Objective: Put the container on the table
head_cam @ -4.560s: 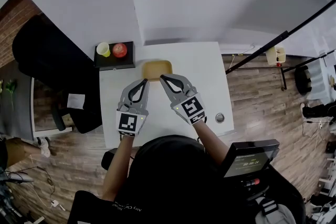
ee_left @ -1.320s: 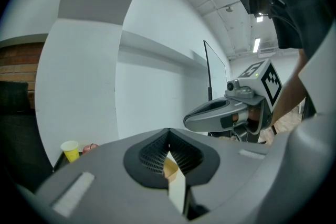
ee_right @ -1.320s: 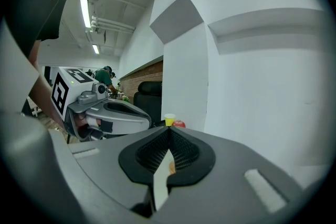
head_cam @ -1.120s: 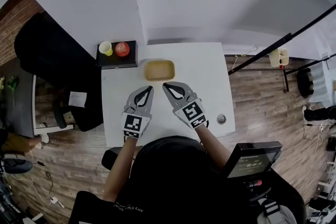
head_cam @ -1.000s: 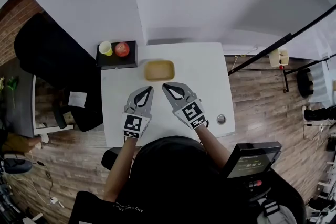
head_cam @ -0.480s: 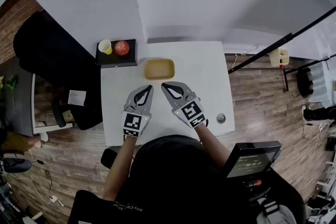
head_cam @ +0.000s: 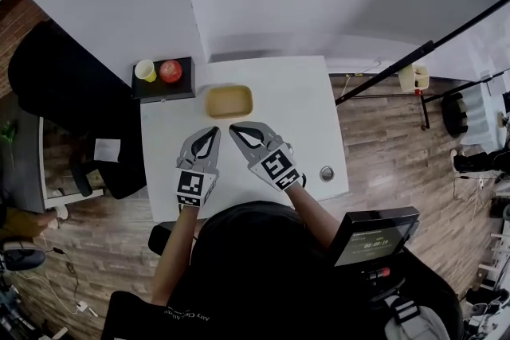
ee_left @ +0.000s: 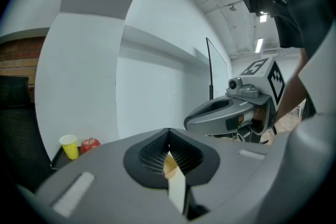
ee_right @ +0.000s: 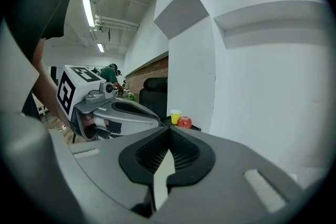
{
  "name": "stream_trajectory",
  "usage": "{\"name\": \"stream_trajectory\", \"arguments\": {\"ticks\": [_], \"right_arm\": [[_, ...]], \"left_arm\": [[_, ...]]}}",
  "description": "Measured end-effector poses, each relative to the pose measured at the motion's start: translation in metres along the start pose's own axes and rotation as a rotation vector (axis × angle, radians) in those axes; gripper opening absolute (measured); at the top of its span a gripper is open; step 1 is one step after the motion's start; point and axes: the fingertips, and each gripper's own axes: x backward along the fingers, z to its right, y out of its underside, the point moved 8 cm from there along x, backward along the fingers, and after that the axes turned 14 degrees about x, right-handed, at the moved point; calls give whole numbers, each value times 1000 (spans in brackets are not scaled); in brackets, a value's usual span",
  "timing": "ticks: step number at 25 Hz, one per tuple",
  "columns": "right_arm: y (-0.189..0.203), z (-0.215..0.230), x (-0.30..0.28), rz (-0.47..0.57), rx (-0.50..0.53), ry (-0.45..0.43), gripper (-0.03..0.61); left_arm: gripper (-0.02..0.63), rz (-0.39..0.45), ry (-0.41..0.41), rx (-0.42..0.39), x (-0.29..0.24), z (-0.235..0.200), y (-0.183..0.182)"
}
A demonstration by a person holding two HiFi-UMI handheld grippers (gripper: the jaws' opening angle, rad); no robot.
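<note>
Left gripper [head_cam: 214, 129] and right gripper [head_cam: 233, 127] pinched shut, empty; tan container [head_cam: 230, 101] on white table [head_cam: 303, 103]
Head view shows it whole, 12 o'clock of the tips; left gripper view catches only a tan sliver; black tray [head_cam: 159, 89] at 10 o'clock holds yellow cup [head_cam: 145, 70], apple [head_cam: 170, 71]

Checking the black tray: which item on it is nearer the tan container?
The red apple: on the black tray it lies toward the tan container, the yellow cup beyond it.

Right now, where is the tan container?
In the head view, the container sits on the far side of the table, just past the left hand-held gripper and right hand-held gripper, with the apple to its left.
</note>
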Motion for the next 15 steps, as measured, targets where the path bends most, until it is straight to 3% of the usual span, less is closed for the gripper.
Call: {"name": "stream_trajectory", "arguments": {"ticks": [15], "right_arm": [[13,10,-11,-20,-26,-14,12]], "left_arm": [[2,-21,-7,13,-12,-9,6]]}}
